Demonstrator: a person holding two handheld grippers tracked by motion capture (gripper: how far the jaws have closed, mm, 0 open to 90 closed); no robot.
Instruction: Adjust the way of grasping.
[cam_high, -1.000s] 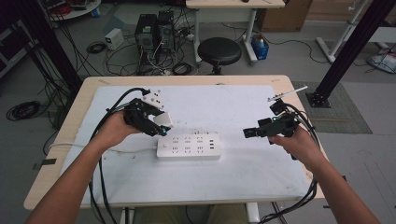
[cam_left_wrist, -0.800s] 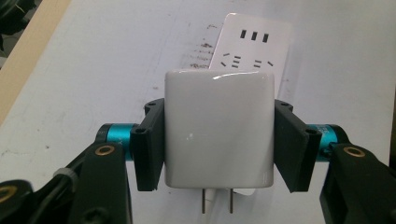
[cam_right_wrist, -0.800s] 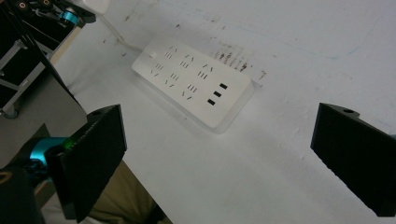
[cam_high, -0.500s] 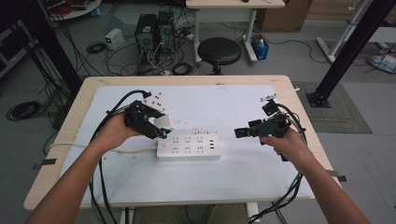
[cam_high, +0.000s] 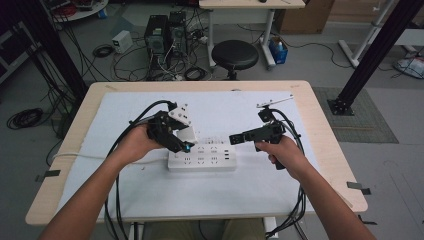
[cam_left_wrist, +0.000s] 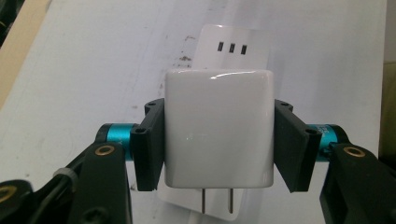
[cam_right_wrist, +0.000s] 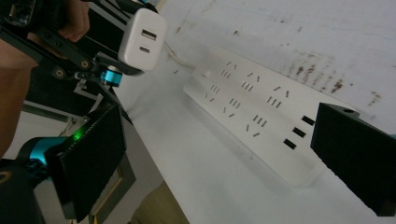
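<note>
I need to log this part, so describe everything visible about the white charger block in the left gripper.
The charger block is a glossy white plastic cube with rounded edges. Two flat metal prongs stick out of one face; the opposite face, in the right gripper view, carries two ports, one above the other. The left gripper clamps it by two opposite sides, holding it in the air above the white power strip, not plugged in.

Overhead view faces forward, gripper views close, perhaps sharing power strip (cam_high: 202, 158).
</note>
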